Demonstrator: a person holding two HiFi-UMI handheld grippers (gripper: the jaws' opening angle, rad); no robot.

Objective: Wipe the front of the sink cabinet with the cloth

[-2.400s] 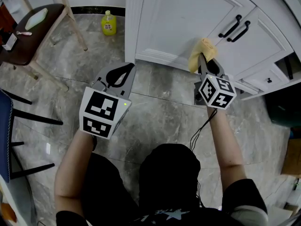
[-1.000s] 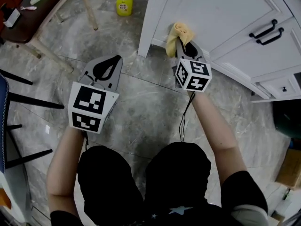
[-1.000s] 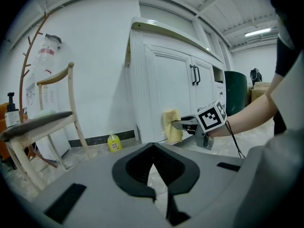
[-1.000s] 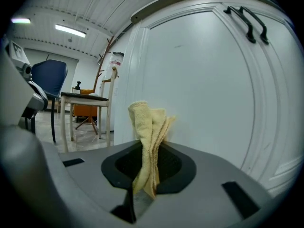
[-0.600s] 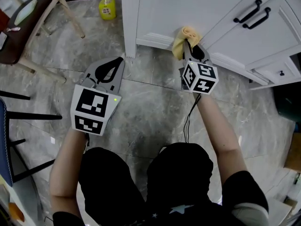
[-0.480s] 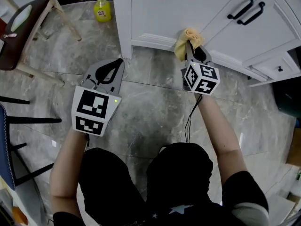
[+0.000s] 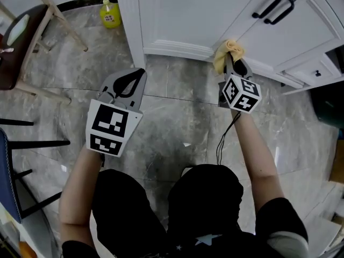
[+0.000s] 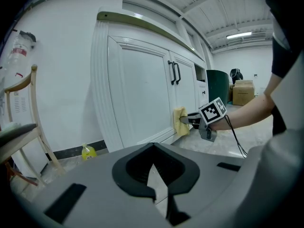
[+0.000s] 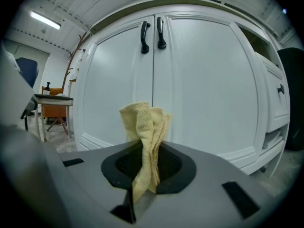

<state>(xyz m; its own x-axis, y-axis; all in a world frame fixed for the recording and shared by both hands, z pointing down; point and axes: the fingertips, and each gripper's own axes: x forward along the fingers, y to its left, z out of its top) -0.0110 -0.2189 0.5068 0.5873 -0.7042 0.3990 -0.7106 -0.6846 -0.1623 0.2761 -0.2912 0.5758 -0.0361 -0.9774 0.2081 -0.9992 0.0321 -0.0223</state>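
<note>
Yellow bottle (image 7: 109,14) stands on the marble floor (image 7: 177,112) at 11 o'clock, beside the corner post of the sink cabinet (image 7: 183,15). Left claw (image 7: 137,74) at 10 o'clock, jaws together with nothing in them, over the floor and apart from the cabinet. Right claw (image 7: 232,59) at 1 o'clock, clamped on the yellow cloth (image 7: 223,55), which is bunched upright against the bottom moulding of the cabinet front, below the black handles (image 7: 274,5).
</note>
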